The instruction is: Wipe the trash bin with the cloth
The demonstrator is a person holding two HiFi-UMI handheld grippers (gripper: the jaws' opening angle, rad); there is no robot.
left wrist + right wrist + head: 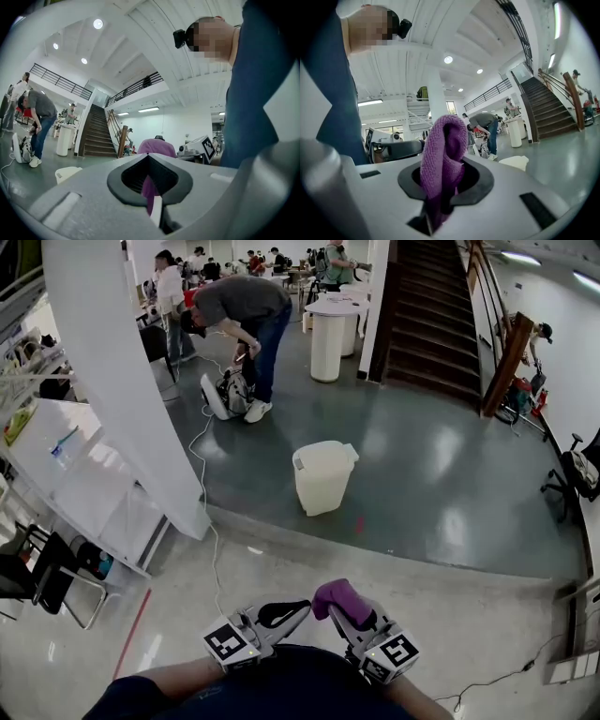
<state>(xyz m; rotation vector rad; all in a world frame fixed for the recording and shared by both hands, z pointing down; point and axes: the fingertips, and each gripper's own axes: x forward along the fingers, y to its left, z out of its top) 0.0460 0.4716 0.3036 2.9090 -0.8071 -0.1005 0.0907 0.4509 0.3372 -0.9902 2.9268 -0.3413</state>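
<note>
Folding chair (pixel 42 573): is standing at the far left edge, beside the white shelving (pixel 89 488).
Pillar (pixel 112 381): white, is rising from the step edge, left of centre.
Cable (pixel 199 460): white, is trailing across the grey floor (pixel 441 474) along the pillar's base.
Person (pixel 239 310): is bending over a grey and white item on the floor, well beyond the bin; we are not able to identify the item.
Left gripper (pixel 292 609): we are holding it low and close to the body, tip pointing right towards the cloth. The jaws are sitting together with only a thin slit between them. A purple strip is showing in that slit; we cannot tell whether it is lying in the slit or beyond it.
Trash bin (pixel 323 479): cream, lidded, is standing upright on the grey floor just past the step, well apart from both grippers.
Round table (pixel 330 334): white, is standing behind the bin, next to the stairs.
Cloth (pixel 339 598): purple, is sticking up in a folded loop from the right gripper.
Right gripper (pixel 352 620): we are holding it just beside the left one, jaws clamped on the cloth.
Staircase (pixel 427 315): dark, is climbing away at upper right.
Office chair (pixel 579 470): is standing at the far right edge.
</note>
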